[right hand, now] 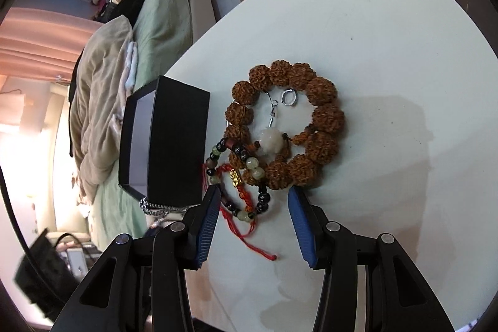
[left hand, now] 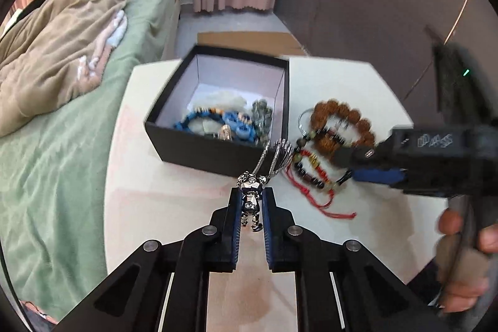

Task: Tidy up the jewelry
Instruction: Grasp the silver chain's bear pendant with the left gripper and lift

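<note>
Left gripper (left hand: 251, 201) pinches a silver pendant (left hand: 251, 204) near the black box (left hand: 214, 148).
Right gripper (right hand: 252, 207), jaws apart and gripping nothing, straddles the red cord bracelet (right hand: 239, 195) on the worktop (right hand: 389, 36).

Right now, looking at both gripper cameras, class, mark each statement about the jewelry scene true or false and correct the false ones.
1. The left gripper is shut on a small silver figure pendant. True.
2. The black box is empty. False: blue beads and other pieces lie inside it.
3. The brown bead bracelet lies on the white table, outside the box. True.
4. The right gripper is shut on the brown bead bracelet. False: its jaws stand open, and the red cord bracelet lies between them.
5. The pendant's silver chain is already in the box. False: it trails outside the box, in front of its near wall.
</note>
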Motion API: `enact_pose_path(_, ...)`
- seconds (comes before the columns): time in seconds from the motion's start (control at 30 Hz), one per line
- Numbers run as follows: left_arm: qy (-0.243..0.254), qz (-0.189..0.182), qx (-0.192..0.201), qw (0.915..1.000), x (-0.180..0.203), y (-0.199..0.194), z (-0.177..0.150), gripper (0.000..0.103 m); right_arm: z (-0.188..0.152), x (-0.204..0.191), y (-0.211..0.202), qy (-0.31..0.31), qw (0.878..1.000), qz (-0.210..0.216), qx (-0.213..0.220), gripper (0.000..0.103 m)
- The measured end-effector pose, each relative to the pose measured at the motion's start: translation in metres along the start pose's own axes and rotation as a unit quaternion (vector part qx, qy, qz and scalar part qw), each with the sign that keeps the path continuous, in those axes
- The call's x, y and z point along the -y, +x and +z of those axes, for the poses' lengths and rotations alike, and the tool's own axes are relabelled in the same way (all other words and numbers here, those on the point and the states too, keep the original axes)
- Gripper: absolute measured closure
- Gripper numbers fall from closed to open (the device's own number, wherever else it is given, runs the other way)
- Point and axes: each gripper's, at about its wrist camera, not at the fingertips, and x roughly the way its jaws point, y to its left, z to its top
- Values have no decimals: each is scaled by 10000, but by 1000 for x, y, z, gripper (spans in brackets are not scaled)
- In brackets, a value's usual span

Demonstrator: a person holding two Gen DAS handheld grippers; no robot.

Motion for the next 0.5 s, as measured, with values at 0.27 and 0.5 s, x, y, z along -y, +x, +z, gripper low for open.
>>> enact_pose_path(0.27,-80,-174,485,9986,-3,-49,25,90,-3,-4,-4,-121,9999,49,86,93)
enact_pose_path(0.5,-12,-172,1045,9944,-4,-99,59,90,-6,-19,-43,-395,9955,589,635,93)
